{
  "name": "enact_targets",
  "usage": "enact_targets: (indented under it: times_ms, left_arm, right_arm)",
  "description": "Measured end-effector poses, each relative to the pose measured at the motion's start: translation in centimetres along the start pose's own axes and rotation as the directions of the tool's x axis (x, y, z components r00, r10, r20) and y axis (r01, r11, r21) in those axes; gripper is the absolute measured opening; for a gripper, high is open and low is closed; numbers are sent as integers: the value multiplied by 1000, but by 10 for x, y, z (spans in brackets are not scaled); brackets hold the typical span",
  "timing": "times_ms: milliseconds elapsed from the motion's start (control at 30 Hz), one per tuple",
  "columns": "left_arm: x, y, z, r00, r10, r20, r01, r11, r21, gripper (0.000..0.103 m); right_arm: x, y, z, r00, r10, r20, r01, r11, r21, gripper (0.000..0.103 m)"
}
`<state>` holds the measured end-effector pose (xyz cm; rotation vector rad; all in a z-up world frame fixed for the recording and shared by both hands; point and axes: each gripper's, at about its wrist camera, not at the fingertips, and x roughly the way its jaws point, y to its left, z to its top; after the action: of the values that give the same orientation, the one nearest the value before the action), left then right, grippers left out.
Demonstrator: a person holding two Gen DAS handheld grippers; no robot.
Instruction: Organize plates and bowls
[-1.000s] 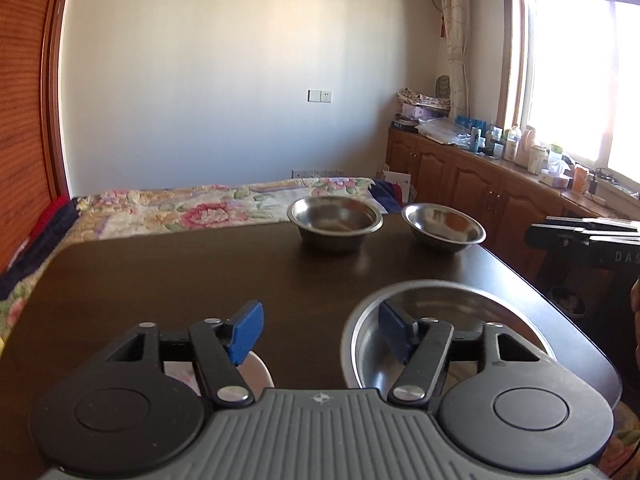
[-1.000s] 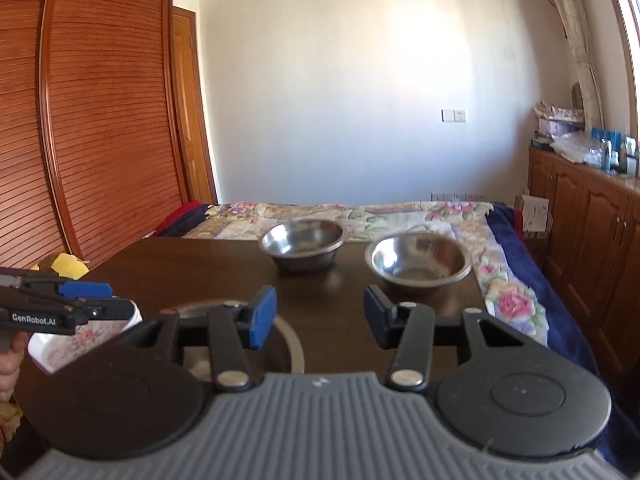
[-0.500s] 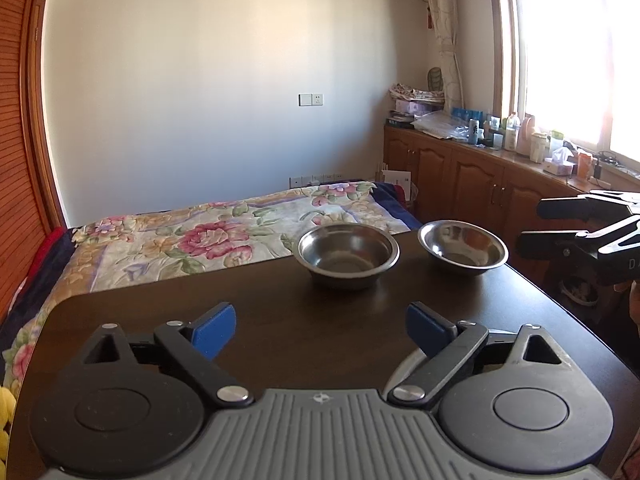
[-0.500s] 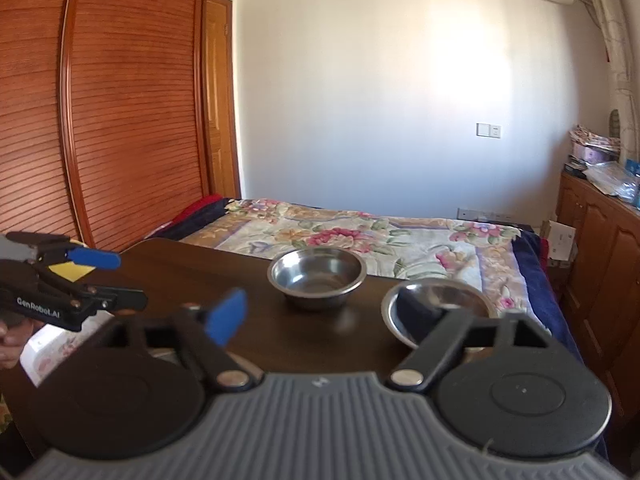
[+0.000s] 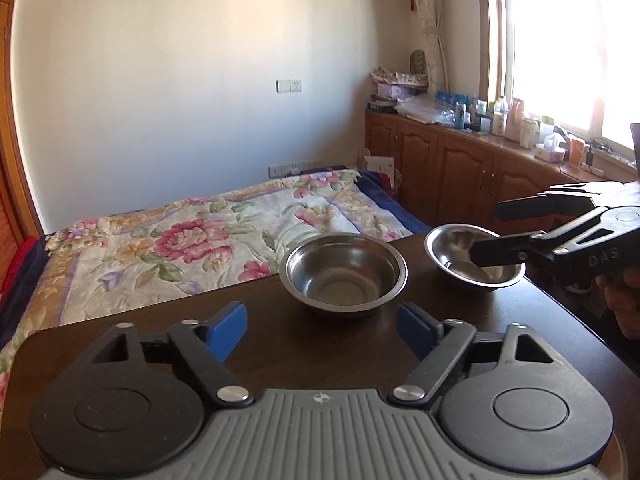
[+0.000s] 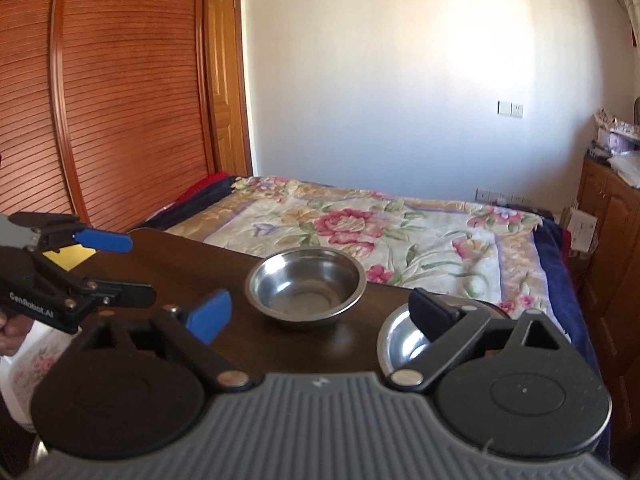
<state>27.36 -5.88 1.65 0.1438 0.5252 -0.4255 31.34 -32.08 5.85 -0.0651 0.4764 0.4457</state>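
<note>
Behind the dark, polished wooden table (image 5: pixel 120 344) lies a bed under a floral quilt (image 5: pixel 192 240), with slatted wooden wardrobe doors (image 6: pixel 120 100) to one side. Two round, shiny steel bowls stand upright near the table's far edge: the nearer steel bowl (image 5: pixel 343 273) and, just beside it, the second steel bowl (image 5: pixel 460 252). Nothing sits between the blue pads of either gripper; the left gripper (image 5: pixel 320 330) stands spread after narrowing slightly, and the right gripper (image 6: pixel 320 308) has just widened, one finger over the second bowl.
</note>
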Motion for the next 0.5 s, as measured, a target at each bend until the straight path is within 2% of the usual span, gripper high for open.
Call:
enact_targets:
  times_ms: [67, 133, 400, 500]
  left_arm:
    - [11, 2, 1, 1000, -14, -18, 14, 1000, -5, 76]
    - [21, 3, 3, 999, -16, -30, 15, 1000, -9, 70]
    - [60, 10, 11, 998, -29, -60, 27, 999, -34, 57]
    - [73, 10, 13, 997, -26, -76, 24, 999, -28, 54]
  right_arm:
    - [10, -3, 3, 1000, 6, -19, -6, 1000, 7, 89]
    - [20, -7, 6, 999, 16, -40, -16, 1000, 21, 79]
    - [58, -17, 9, 992, 44, -116, -37, 997, 63, 53]
    - [68, -19, 9, 989, 43, -143, -33, 997, 69, 50]
